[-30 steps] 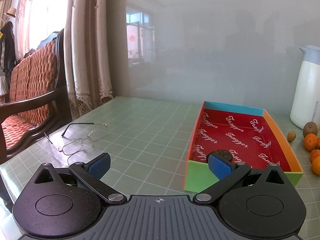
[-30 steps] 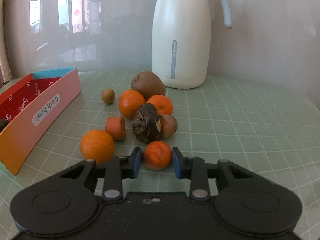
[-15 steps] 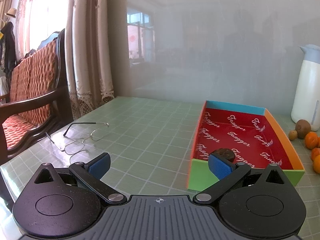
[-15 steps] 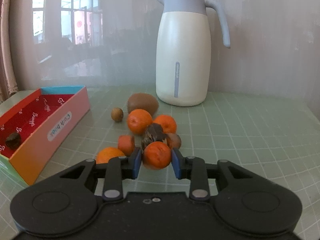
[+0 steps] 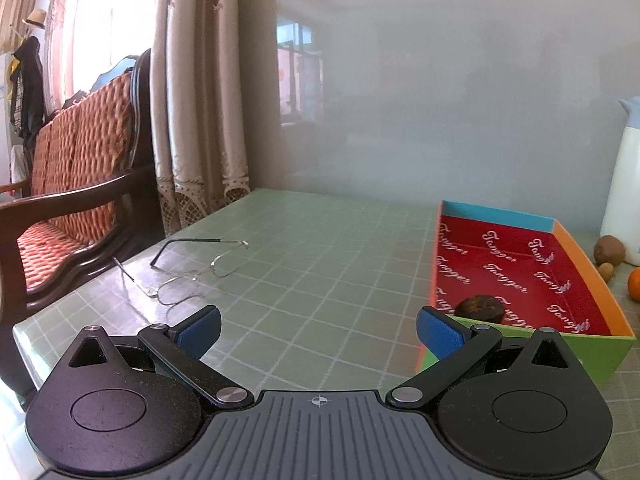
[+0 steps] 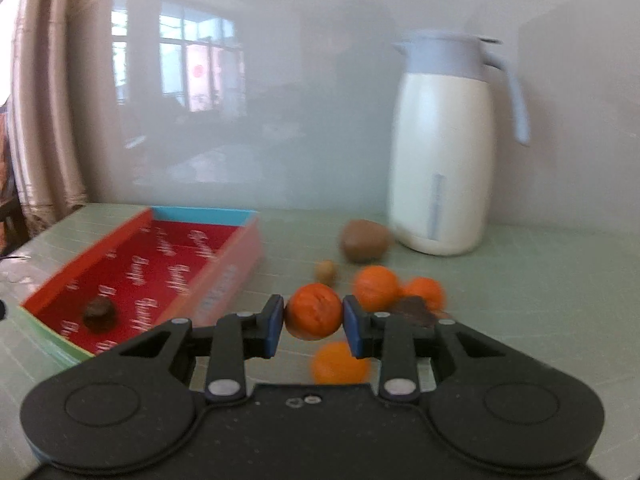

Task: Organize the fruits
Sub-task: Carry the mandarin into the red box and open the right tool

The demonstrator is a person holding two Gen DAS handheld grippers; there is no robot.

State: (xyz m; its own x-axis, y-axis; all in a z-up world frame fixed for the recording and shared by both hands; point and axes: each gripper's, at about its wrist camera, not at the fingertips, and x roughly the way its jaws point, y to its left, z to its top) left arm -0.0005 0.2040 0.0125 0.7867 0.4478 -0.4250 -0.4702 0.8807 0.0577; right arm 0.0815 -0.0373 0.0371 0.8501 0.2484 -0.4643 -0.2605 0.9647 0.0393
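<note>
Gripping a tangerine (image 6: pixel 314 316), the right tool (image 6: pixel 314 322) hangs above the table (image 6: pixel 540 300).

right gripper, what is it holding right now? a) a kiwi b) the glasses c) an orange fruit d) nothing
c: the right gripper has its blue pads pressed on both sides of an orange fruit, lifted clear of the other fruit on the table.

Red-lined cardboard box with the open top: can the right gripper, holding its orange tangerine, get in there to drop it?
Probably yes. The right gripper is shut on the orange tangerine, the red-lined cardboard box is open-topped, and only one dark fruit lies near its front corner.
</note>
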